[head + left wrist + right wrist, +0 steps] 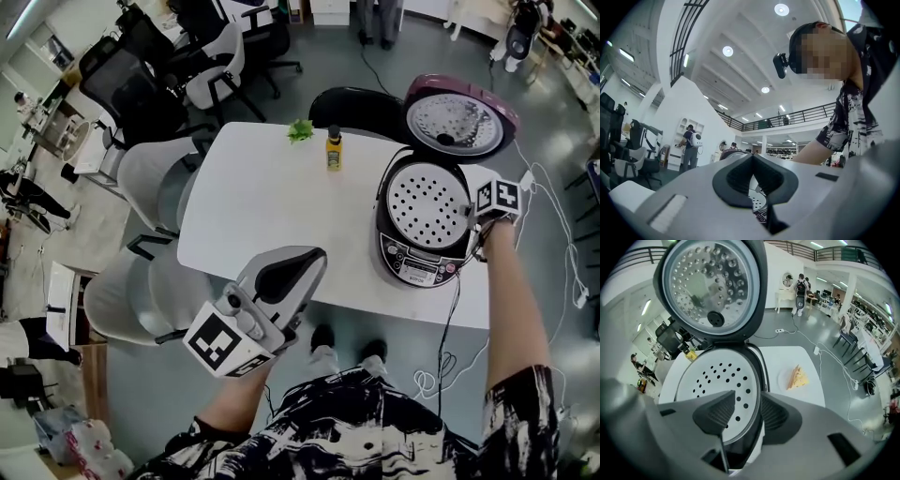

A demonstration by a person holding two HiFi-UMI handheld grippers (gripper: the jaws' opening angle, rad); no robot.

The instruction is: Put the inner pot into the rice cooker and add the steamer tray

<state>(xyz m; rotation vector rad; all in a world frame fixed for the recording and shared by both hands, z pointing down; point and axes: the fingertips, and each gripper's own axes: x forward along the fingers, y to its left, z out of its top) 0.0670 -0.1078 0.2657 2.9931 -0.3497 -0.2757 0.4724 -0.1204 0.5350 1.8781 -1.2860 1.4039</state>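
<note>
You have one open rice cooker with a dark body and a silver control panel (424, 267) standing near the right end of the white tabletop (262, 206), close to its near edge. Its one maroon lid with a silver inner plate (459, 117) is tipped back. One white perforated steamer tray (427, 206) sits flat in the cooker's mouth.

Your right gripper (749, 404) is released, its two jaws parted astride the tray's rim at the cooker's right side, pads not pressing.

Your left gripper (752, 159) is clenched on nothing, over the tabletop's near edge.

By the far edge stand one yellow bottle with a black cap (334, 150) and one green leafy sprig (300, 130). One pale yellow wedge of food (799, 377) lies on one white plate (785, 378).
</note>
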